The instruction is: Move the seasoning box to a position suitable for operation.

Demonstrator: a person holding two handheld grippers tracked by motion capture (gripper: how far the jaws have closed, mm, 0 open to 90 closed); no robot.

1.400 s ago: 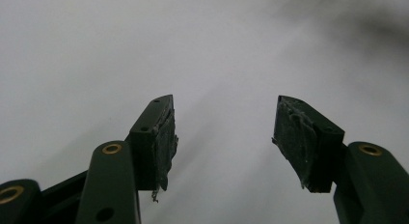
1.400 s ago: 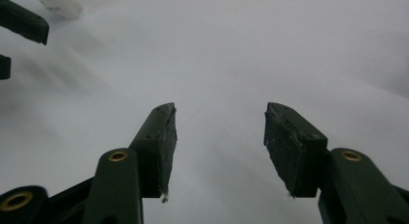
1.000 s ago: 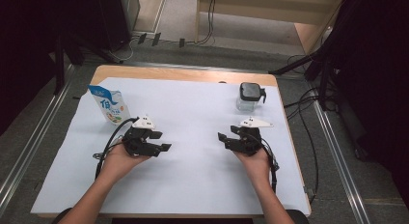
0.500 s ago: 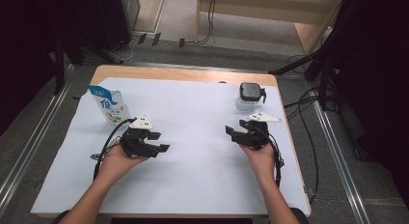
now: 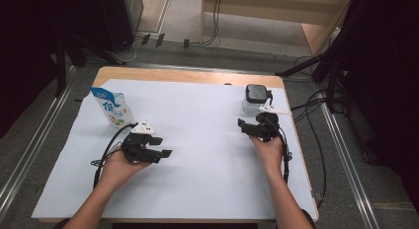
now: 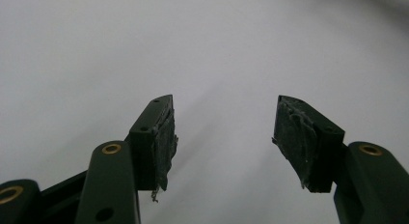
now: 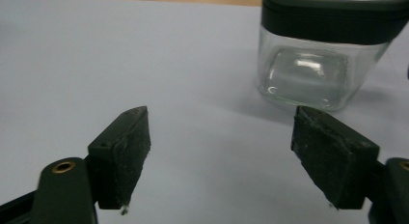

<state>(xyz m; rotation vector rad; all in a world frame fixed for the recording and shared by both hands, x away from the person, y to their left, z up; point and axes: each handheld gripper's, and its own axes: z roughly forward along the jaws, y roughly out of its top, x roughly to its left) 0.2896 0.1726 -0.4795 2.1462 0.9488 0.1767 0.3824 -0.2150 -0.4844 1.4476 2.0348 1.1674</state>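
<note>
Two wide-open grippers, right gripper (image 7: 219, 156) just opening near jar (image 7: 318, 60), left gripper (image 6: 224, 137) mid-sheet.

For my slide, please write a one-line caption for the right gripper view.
Open right gripper approaches a clear square glass jar with a black lid on the white table cover.

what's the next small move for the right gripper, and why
Probably ease the right gripper forward and toward the clear glass jar with the black lid. Its jaws have just been opening with nothing between them, and the jar stands just ahead, off to one side of the gap, not yet touched.
</note>
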